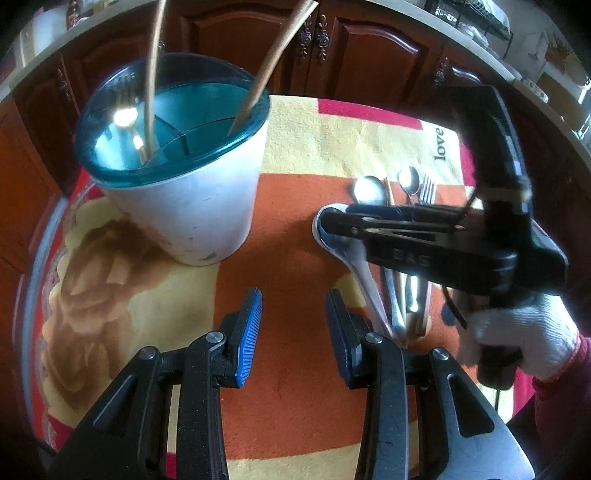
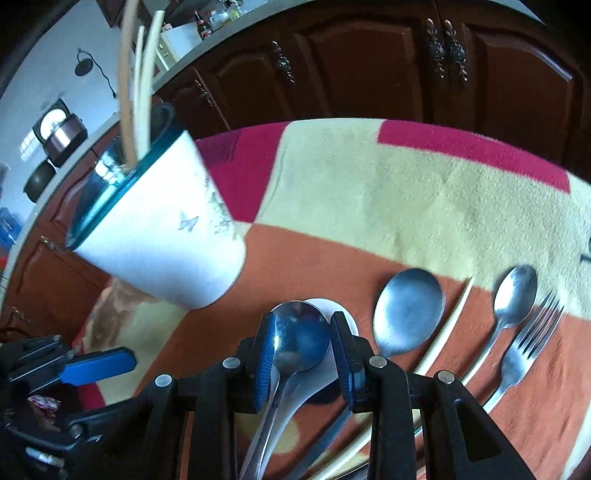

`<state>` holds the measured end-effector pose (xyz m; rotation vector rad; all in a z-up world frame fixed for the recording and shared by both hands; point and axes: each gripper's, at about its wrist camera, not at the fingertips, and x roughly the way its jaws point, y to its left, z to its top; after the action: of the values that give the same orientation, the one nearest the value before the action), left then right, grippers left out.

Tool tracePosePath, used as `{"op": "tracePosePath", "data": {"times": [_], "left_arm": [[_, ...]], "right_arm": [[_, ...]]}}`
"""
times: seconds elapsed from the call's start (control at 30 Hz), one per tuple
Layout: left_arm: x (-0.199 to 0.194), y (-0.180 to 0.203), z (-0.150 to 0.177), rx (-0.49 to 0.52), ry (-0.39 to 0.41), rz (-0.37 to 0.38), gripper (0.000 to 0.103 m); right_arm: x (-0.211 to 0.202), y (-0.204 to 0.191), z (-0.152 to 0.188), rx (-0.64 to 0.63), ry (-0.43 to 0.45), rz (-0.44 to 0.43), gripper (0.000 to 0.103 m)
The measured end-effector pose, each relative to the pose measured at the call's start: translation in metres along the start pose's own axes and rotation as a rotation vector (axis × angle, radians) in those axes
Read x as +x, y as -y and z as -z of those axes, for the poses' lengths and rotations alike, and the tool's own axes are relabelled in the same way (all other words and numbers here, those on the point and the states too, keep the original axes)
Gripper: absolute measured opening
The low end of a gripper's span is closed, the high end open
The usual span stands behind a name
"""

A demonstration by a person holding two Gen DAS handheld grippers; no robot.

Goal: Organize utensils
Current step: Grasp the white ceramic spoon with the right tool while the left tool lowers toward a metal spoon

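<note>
To the far left of my jaws stands the utensil holder [image 2: 162, 236]. My left gripper [image 1: 293, 328] hangs released, nothing between its pads. My right gripper [image 2: 303, 354] seems clenched on a steel spoon [image 2: 301, 341], though contact is unclear. Right of it lie a large spoon [image 2: 408, 310], chopstick [image 2: 443, 332], small spoon [image 2: 513, 295] and fork [image 2: 532, 336].

This is a home kitchen. Dark wooden cabinet doors [image 2: 362, 70] with ornate metal handles [image 1: 314, 37] run along the far side under a pale countertop [image 2: 192, 59] crowded with bottles [image 2: 202, 25]. A wire dish rack [image 1: 476, 18] stands far right, dark pots [image 2: 62, 136] far left. Nearby, a table under a patterned blanket [image 1: 295, 155] carries a white utensil holder [image 1: 184, 206], spoons [image 2: 406, 310] and a fork [image 2: 532, 339].
</note>
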<state>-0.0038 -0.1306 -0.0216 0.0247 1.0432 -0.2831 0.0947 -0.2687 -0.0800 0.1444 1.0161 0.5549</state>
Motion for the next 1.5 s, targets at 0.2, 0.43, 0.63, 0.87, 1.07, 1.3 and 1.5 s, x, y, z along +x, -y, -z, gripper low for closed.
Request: {"op": "tracePosePath", "data": {"times": [0.2,0.43,0.63,0.87,1.07,1.3,1.5], "left_arm": [[-0.004,-0.011,0.004,-0.025,0.002,-0.008,0.035],[-0.01,-0.023,0.01,-0.046,0.0,-0.019,0.035],[-0.014,-0.028,0.014,-0.065,0.005,-0.015,0.035],[-0.015,-0.037,0.014,-0.084,0.006,-0.024,0.035],[-0.016,-0.047,0.015,-0.111,0.007,-0.035,0.035],[-0.019,-0.058,0.016,-0.138,0.013,-0.048,0.035],[-0.016,-0.059,0.018,-0.139,0.009,-0.036,0.035]], "right_arm": [[0.001,-0.005,0.019,0.061,-0.052,-0.097,0.03],[-0.019,-0.011,0.022,0.071,0.01,-0.049,0.03],[-0.013,-0.015,0.02,0.049,-0.045,0.02,0.03],[-0.001,-0.023,0.021,0.072,-0.081,-0.024,0.031],[0.0,-0.03,0.033,0.127,-0.087,-0.15,0.032],[0.01,-0.061,0.061,0.121,-0.161,-0.315,0.032],[-0.017,-0.061,0.06,0.09,-0.092,-0.246,0.032]]}}
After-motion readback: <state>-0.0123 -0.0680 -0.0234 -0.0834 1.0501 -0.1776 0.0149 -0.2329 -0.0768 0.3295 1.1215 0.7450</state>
